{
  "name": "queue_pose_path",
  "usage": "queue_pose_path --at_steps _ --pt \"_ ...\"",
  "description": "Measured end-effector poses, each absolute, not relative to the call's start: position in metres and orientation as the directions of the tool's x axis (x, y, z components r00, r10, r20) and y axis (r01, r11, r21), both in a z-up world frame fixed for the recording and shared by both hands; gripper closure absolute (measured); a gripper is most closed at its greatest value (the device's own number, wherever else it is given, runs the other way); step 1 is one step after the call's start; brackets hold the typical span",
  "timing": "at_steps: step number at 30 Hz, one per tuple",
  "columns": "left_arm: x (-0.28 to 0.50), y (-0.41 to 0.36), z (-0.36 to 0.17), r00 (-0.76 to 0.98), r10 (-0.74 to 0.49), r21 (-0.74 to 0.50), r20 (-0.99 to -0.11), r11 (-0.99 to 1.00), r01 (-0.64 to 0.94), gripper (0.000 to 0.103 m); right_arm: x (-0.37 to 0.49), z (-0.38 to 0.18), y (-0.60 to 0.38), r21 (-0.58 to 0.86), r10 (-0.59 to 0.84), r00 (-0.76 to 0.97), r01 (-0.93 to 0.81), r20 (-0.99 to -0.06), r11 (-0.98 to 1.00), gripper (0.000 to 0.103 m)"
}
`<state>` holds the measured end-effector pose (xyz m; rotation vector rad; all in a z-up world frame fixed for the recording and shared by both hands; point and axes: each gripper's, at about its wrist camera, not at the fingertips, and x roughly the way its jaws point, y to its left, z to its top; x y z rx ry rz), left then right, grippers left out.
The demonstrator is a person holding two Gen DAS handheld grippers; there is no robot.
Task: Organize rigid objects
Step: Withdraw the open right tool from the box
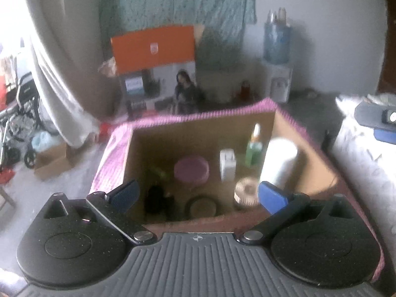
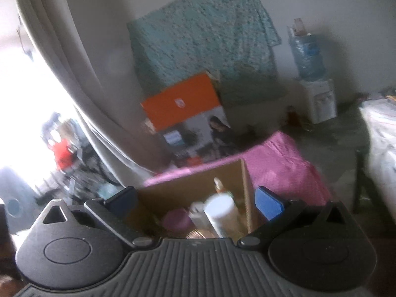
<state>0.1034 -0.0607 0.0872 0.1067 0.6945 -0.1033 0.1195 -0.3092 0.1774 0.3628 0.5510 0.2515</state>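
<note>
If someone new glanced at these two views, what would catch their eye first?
Probably the open cardboard box wrapped in pink cloth, centre of the left wrist view, holding a tall white bottle at its right wall and a round pink container mid-floor. Behind it, an orange box stands against the wall. Both the left gripper and right gripper hang open, empty.

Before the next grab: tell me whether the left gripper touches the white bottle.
Apart. Left wrist view: left gripper open, white bottle standing behind its fingers, nothing clamped.
</note>
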Motion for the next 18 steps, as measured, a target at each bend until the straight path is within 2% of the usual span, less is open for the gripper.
queue_pose_path --at_steps 7,14,18 --pt "0.100 -0.059 0.058 0.726 -0.016 0.080 -0.687 0.992 0.098 0.000 0.113 0.137 -0.271 0.229 0.199 0.750 -0.065 -0.631 0.971 0.000" --pt "0.097 -0.040 0.058 0.722 -0.004 0.015 -0.692 1.000 0.020 0.000 0.115 0.129 -0.238 0.115 0.131 0.729 -0.072 -0.672 0.991 0.000" --pt "0.101 -0.032 0.054 0.708 -0.011 -0.005 -0.706 1.000 0.010 0.000 0.120 0.126 -0.224 0.099 0.127 0.709 -0.081 -0.694 0.992 0.000"
